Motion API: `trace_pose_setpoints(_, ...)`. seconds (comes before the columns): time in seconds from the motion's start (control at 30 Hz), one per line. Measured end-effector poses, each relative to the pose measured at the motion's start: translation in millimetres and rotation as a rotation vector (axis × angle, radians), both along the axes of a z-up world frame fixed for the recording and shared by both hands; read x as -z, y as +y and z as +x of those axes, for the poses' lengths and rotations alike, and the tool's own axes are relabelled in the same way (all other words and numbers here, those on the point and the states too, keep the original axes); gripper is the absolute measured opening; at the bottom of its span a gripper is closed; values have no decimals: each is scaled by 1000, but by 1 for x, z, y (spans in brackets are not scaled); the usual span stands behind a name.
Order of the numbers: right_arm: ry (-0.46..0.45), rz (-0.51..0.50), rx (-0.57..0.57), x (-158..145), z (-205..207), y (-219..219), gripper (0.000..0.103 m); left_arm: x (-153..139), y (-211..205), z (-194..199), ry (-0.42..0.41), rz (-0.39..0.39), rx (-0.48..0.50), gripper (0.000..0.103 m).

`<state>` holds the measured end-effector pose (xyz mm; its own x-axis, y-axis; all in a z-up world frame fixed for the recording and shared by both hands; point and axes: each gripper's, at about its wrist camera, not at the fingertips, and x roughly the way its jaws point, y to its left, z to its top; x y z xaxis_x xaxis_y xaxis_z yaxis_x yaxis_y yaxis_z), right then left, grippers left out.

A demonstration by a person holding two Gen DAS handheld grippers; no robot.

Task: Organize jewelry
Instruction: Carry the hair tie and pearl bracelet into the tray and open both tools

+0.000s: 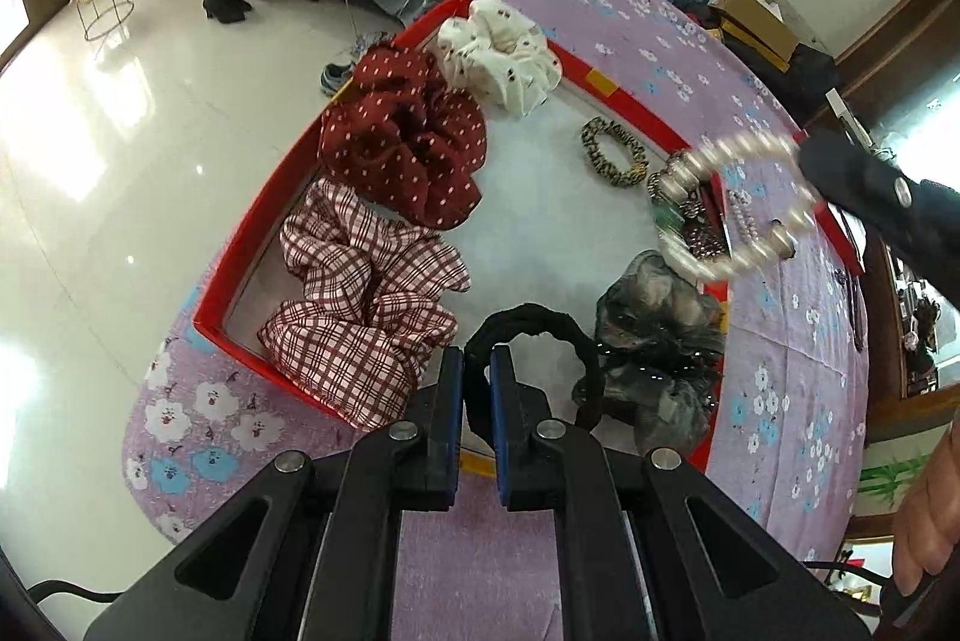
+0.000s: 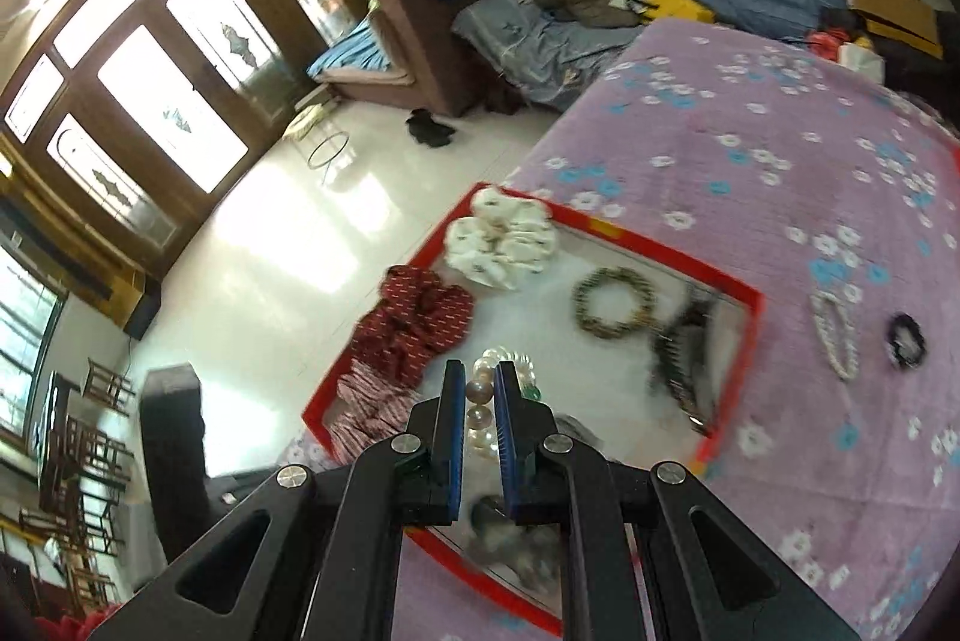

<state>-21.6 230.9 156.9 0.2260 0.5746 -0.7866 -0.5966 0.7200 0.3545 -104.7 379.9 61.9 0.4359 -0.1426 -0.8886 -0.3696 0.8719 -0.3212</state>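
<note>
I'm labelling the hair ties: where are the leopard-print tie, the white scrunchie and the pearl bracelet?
leopard-print tie (image 1: 613, 159), left wrist view, its band.
white scrunchie (image 1: 498, 56), left wrist view, its folds.
pearl bracelet (image 1: 729, 203), left wrist view, inside its bead loop.

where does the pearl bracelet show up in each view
Left wrist view: the pearl bracelet hangs at right of centre, held by the right claw, above the tray's right end.
Right wrist view: the pearl bracelet sits low in the middle, clamped in the right claw.
Shared landmark: the white scrunchie in the far corner of the red tray.
</note>
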Motion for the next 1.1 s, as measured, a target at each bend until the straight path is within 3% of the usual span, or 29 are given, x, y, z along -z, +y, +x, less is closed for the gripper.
trace_pose_setpoints(0.2,73,-9,-67,29,7,49,11,9,6,-2,15,-21,-13,8)
trace_pose_setpoints(0.4,127,-114,-38,78,21,58,11,17,11,-7,33,-38,-26,8)
trace_pose_setpoints(0.77,122,-184,-43,101,24,68,11,15,9,-7,37,-30,-23,10)
trace_pose_setpoints(0.97,115,-173,-51,99,25,71,13,5,13,-17,8,-40,-43,27)
trace_pose_setpoints(1.03,105,-167,-54,95,24,69,20,-1,14,-21,-7,-39,-54,38)
trace_pose_setpoints(1.1,89,-157,-53,89,23,65,26,-5,12,-25,-19,-33,-63,39)
